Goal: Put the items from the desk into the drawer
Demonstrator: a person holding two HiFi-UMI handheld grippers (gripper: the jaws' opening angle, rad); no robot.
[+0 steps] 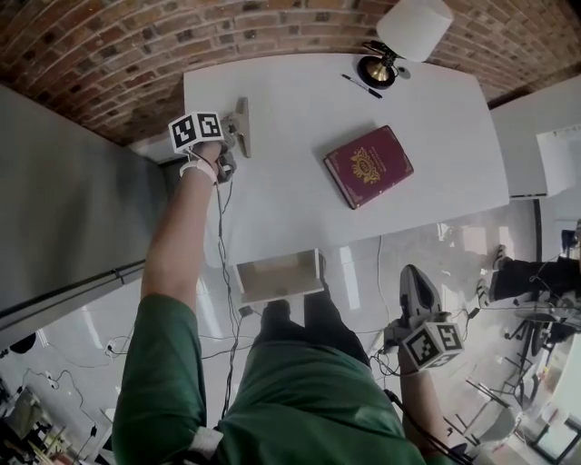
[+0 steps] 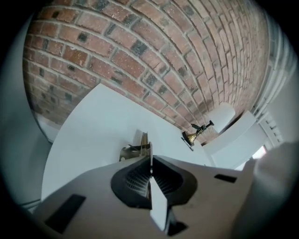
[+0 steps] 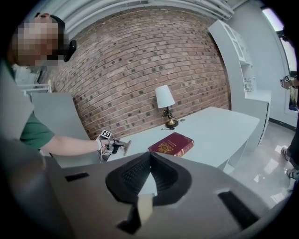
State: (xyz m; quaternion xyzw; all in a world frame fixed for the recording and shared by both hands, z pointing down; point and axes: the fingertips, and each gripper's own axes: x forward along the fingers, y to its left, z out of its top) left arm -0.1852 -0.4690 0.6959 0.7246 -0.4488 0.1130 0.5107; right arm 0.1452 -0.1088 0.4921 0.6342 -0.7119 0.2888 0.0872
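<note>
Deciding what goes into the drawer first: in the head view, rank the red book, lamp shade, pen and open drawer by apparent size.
1. The open drawer and the red book: about alike, not ranked.
2. The lamp shade: smaller, but cut by the top edge.
3. The pen: smallest by far.

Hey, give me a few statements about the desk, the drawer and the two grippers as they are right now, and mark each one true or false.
1. The red book lies on the desk. True.
2. The drawer is closed. False: the drawer stands pulled open below the desk's near edge.
3. The lamp stands at the desk's far side, by the brick wall. True.
4. The right gripper holds the pen. False: the pen lies beside the lamp; the right gripper is off the desk, shut on nothing.
5. The left gripper's jaws are spread wide. False: the left gripper is shut.
</note>
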